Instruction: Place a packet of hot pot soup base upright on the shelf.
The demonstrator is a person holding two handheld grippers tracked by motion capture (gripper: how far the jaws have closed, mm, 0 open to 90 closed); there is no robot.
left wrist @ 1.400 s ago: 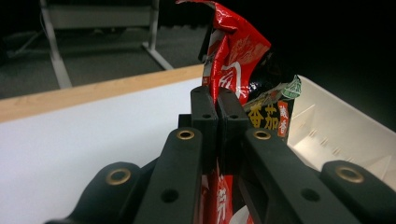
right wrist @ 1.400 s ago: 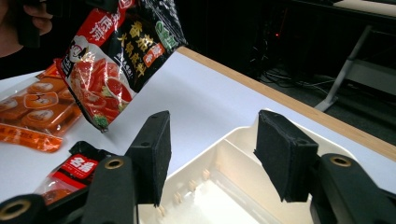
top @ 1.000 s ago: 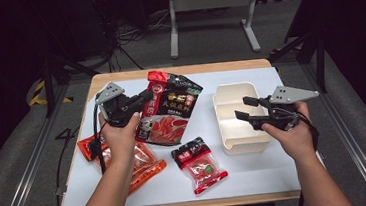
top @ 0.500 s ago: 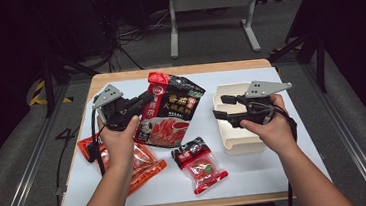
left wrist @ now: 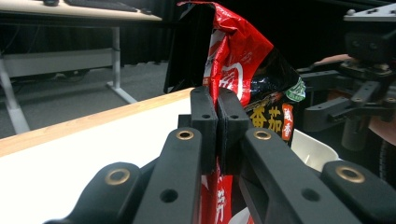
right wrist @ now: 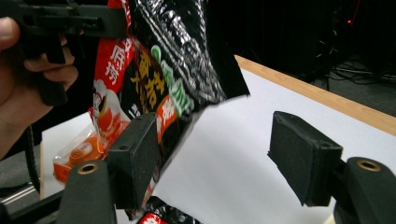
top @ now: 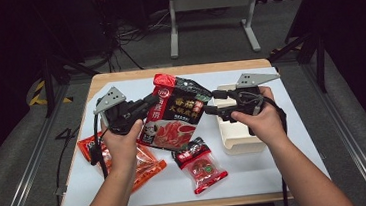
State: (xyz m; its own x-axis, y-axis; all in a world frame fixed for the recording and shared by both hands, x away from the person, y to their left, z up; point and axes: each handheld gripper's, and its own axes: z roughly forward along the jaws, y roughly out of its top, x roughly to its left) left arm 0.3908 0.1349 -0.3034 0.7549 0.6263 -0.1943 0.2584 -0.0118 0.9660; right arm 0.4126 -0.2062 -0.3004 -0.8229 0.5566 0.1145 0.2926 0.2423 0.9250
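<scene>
Jaws of the left gripper [left wrist: 217,121] pinch tight on the left edge of the black-and-red seasoning bag [top: 174,115], holding it upright off the table; jaws of the right gripper [right wrist: 219,158] stand wide apart, one pad just touching the bag's right edge.

White mat [top: 257,169] covers the wooden table; the bag hangs above its middle, between the two grippers.

Step in hand, as I judge it: taking a second grip on the bag's free side. To do it well, slide the open jaws further over the edge so both pads meet film, not air, then close while the left grip keeps the bag taut.

Cream tray [top: 234,136] sits just right of the bag, under the right hand [top: 263,121]. Orange packets [top: 141,162] lie left of and below the bag, under the left forearm. Small red pouch [top: 200,164] lies directly below the bag; nothing blocks the approach.
</scene>
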